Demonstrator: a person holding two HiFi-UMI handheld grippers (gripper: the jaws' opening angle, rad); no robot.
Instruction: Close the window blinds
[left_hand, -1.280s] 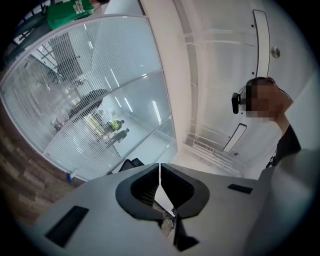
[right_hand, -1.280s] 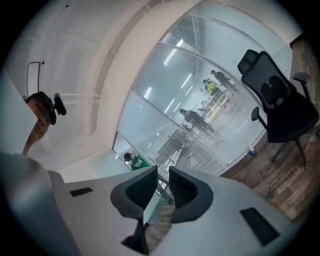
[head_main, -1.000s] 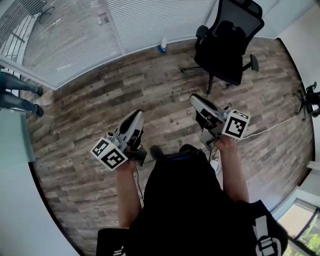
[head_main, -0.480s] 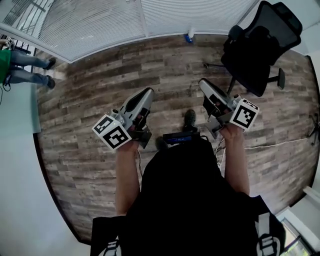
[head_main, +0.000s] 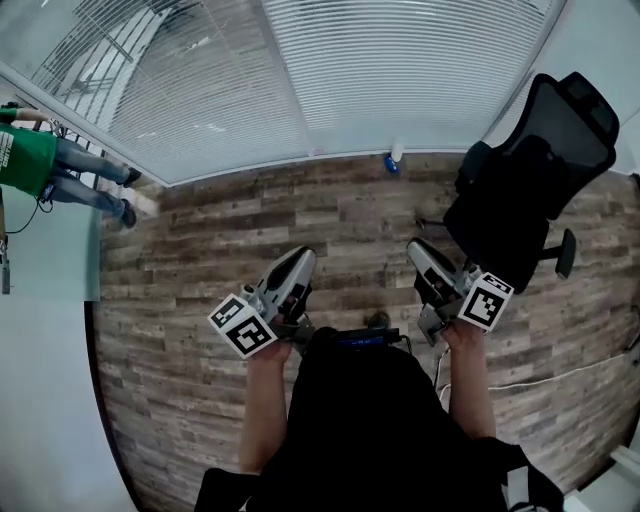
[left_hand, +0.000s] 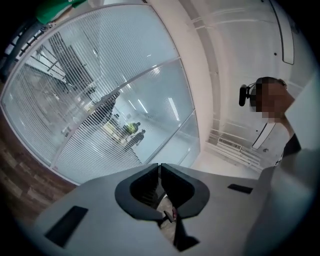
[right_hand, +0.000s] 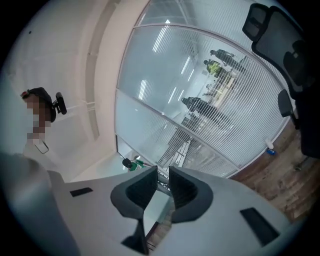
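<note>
White slatted window blinds (head_main: 400, 70) hang over the glass wall across the top of the head view, slats partly open so the space beyond shows through. They also fill the left gripper view, blinds (left_hand: 100, 105), and the right gripper view, blinds (right_hand: 230, 105). My left gripper (head_main: 303, 256) is held in front of the body over the wood floor, well short of the blinds; its jaws (left_hand: 160, 166) meet with nothing between them. My right gripper (head_main: 416, 248) is level with it on the right, jaws (right_hand: 163, 172) a narrow gap apart and empty.
A black office chair (head_main: 530, 180) stands close on the right, near the blinds. A small blue and white bottle (head_main: 394, 156) sits on the floor at the foot of the window. A person in green (head_main: 40, 160) stands beyond the glass at left. A white cable (head_main: 560, 372) lies on the floor at right.
The view has swung up and toward the window: the blinds now fill more of the top and the chair sits further right. Both grippers stay in front of the body, jaws unchanged.
</note>
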